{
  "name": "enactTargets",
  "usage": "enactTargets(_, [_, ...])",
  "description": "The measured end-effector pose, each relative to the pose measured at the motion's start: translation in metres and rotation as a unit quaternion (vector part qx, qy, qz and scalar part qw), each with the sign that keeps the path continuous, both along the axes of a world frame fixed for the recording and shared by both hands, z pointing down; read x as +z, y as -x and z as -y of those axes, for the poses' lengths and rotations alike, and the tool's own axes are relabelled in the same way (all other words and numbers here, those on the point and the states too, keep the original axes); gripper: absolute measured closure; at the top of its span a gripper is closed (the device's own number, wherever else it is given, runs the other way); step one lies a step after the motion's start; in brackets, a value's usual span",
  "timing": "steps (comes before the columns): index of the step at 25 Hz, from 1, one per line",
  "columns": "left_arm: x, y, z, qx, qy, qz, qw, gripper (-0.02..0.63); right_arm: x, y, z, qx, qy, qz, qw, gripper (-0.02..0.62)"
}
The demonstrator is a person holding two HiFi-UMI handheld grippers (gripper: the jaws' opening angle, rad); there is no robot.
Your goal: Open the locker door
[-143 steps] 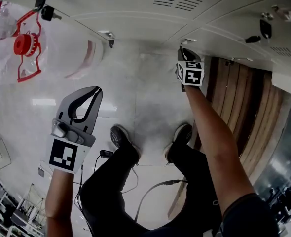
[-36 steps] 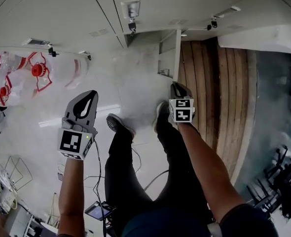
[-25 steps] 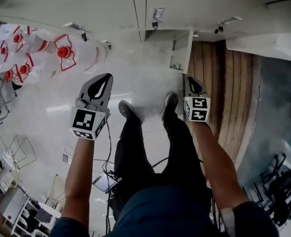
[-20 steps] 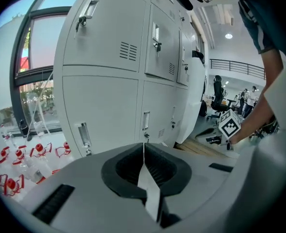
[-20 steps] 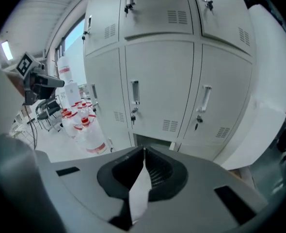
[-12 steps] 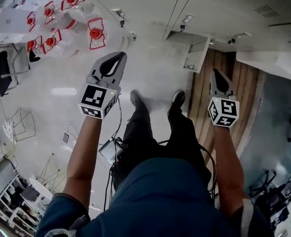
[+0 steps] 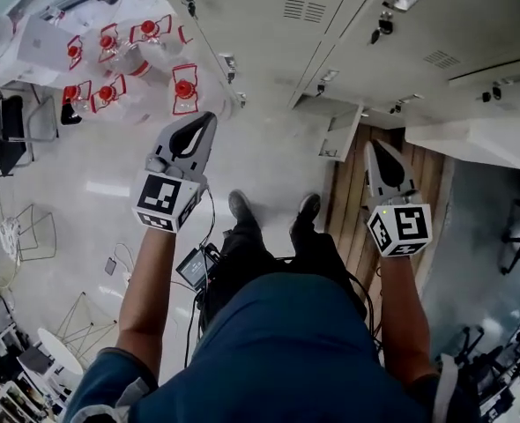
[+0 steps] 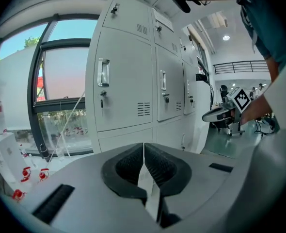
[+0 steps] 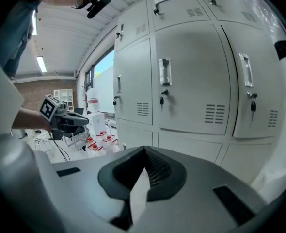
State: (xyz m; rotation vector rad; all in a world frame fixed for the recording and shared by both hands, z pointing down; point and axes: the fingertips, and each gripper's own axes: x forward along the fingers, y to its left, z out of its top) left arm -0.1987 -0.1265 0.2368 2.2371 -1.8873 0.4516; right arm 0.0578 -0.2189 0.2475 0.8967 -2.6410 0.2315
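Locker door [image 7: 341, 130] in the bottom row stands swung out from the locker bank [image 7: 269, 33], as the task wants. Left tongs [image 7: 205, 120] and right tongs [image 7: 376, 148] are both pressed together on nothing and held in the air apart from it, likely because it needs no pull now.

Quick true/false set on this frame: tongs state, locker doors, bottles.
1. The left tongs and the right tongs are both shut, with nothing between them. True.
2. The right tongs grip a locker handle. False: they hang in the air short of the lockers and touch nothing.
3. One low locker door stands open. True.
4. The bottles have blue caps. False: the caps are red.
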Motion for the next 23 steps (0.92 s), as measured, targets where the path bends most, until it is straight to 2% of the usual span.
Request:
enactTargets(5, [-0.034, 0.005, -0.035, -0.008, -0.029, 0.019, 0.9994, 0.584, -0.059, 0.010, -0.034, -0.033, -0.046, 0.025, 0.998, 0.560])
enactTargets(9, [-0.019, 0.008, -0.044, -0.015, -0.051, 0.040, 0.9978, 0.584, -0.045, 0.021, -0.040, -0.051, -0.081, 0.054, 0.994, 0.560])
enactTargets(11, [-0.037, 0.008, -0.047, -0.011, -0.062, 0.049, 0.9968, 0.584, -0.069, 0.022, -0.041, -0.051, -0.095, 0.058, 0.993, 0.560])
enactTargets(14, [-0.113, 0.008, -0.078, 0.003, -0.072, 0.032, 0.9969, 0.584, -0.162, 0.024, -0.074, -0.041, -0.110, 0.041, 0.992, 0.560])
enactTargets(16, [-0.144, 0.008, -0.104, 0.007, -0.079, 0.023, 0.9966, 0.584, -0.194, 0.029, -0.102, -0.039, -0.119, 0.041, 0.991, 0.560])
enactTargets(23, [-0.154, 0.016, -0.149, 0.008, -0.089, 0.021, 0.9958, 0.584, -0.204, 0.037, -0.146, -0.037, -0.133, 0.044, 0.989, 0.560])
